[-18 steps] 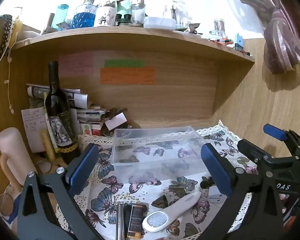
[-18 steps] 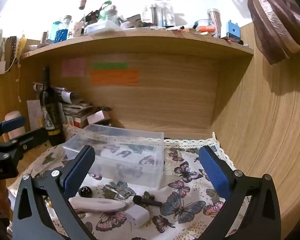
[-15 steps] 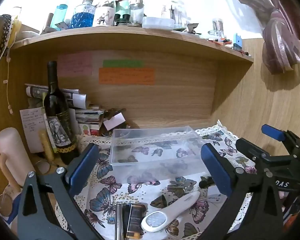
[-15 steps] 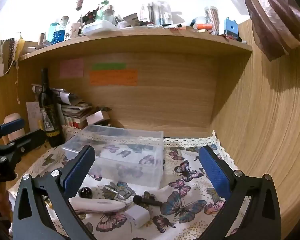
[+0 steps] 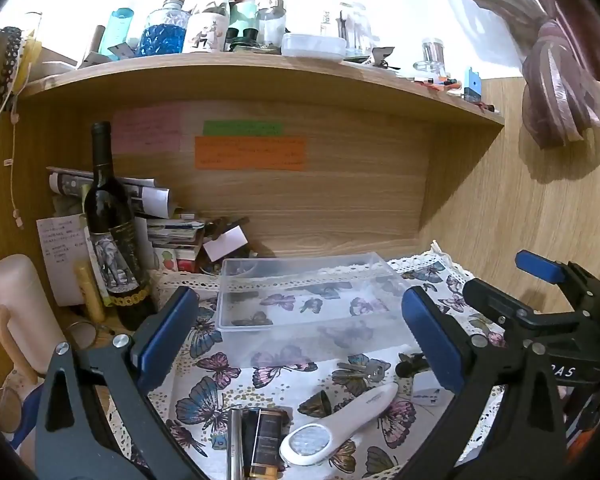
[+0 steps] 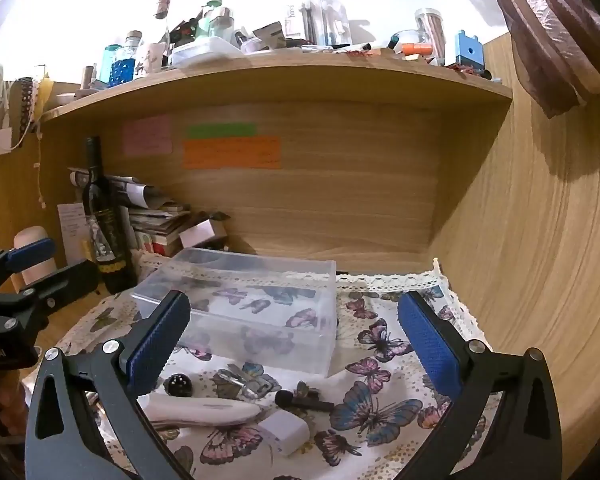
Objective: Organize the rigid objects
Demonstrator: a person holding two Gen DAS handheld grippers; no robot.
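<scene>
A clear plastic box [image 5: 312, 300] stands empty on the butterfly cloth [image 5: 204, 392], also in the right wrist view [image 6: 252, 304]. In front of it lie a white handheld device [image 5: 340, 420], a dark rectangular bottle [image 5: 266, 440], keys [image 5: 360, 368], a small black microphone [image 6: 304, 400], a white adapter [image 6: 284, 432] and a black ball [image 6: 179, 384]. My left gripper [image 5: 300, 332] is open and empty above these items. My right gripper [image 6: 292, 340] is open and empty, to the right of the left one.
A wine bottle [image 5: 114, 240], a stack of books and papers [image 5: 168, 232] and a pink cylinder [image 5: 20, 312] crowd the left side. A wooden shelf [image 5: 260, 76] full of jars hangs overhead. A wooden wall [image 6: 540, 240] closes the right.
Both grippers have drifted very slightly; the views shift a little. Nothing was taken hold of or moved.
</scene>
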